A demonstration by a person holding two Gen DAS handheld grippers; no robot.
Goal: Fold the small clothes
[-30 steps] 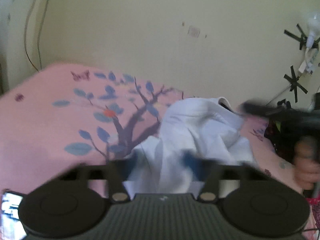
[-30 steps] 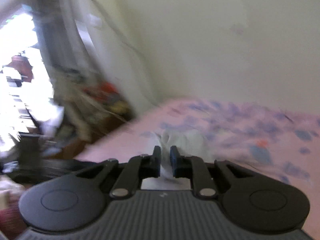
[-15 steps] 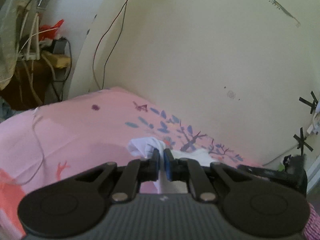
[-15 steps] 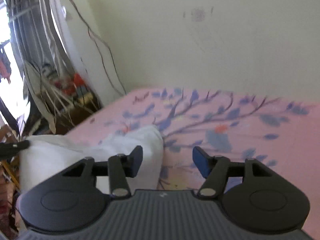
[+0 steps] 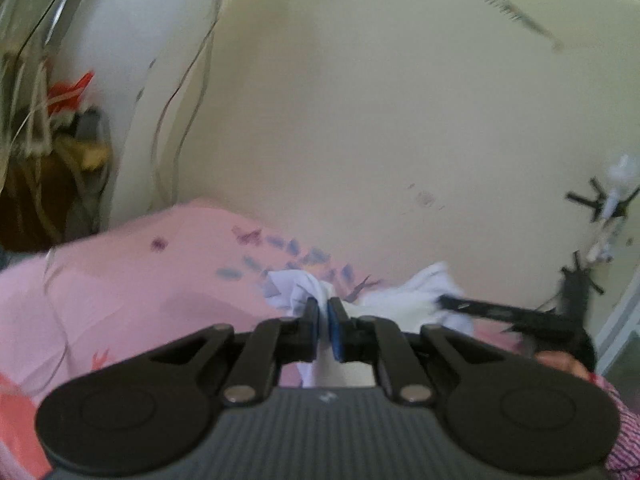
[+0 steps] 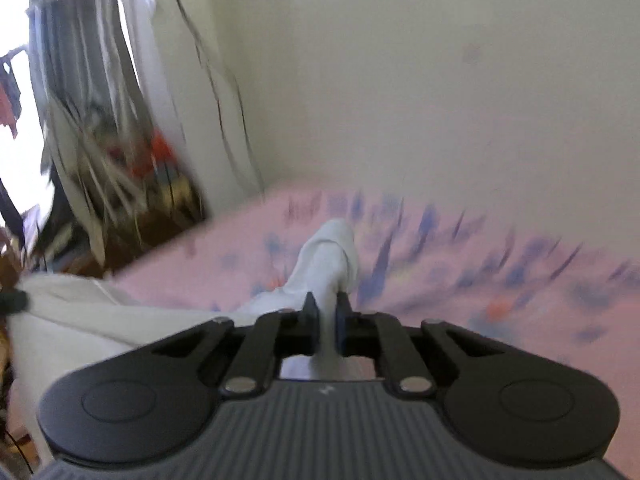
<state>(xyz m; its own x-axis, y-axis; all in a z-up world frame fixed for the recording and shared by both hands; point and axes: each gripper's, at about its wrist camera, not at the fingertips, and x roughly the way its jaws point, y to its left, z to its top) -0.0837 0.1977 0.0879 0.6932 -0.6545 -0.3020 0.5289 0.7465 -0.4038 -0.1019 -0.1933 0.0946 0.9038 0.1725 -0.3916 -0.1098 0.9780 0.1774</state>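
Observation:
A small white garment (image 5: 292, 292) hangs between my two grippers above a pink bedsheet (image 5: 132, 280) printed with a blue tree. My left gripper (image 5: 323, 320) is shut on one bunched edge of the garment. My right gripper (image 6: 327, 316) is shut on another part of the garment (image 6: 328, 256), which sticks up past the fingertips. The cloth stretches left from it (image 6: 80, 312). The right gripper also shows in the left wrist view (image 5: 500, 312), at the right with cloth at its tip. Both views are blurred.
The bed (image 6: 480, 264) stands against a cream wall (image 5: 360, 120). A cluttered corner with wires and a red item (image 5: 68, 92) lies left of the bed. Black tape marks and a white plug (image 5: 616, 188) are on the wall at the right. A bright window (image 6: 16, 120) is at far left.
My right gripper was open half a second ago and has shut on the white garment. My left gripper stays shut on it. Both views have shifted and blurred.

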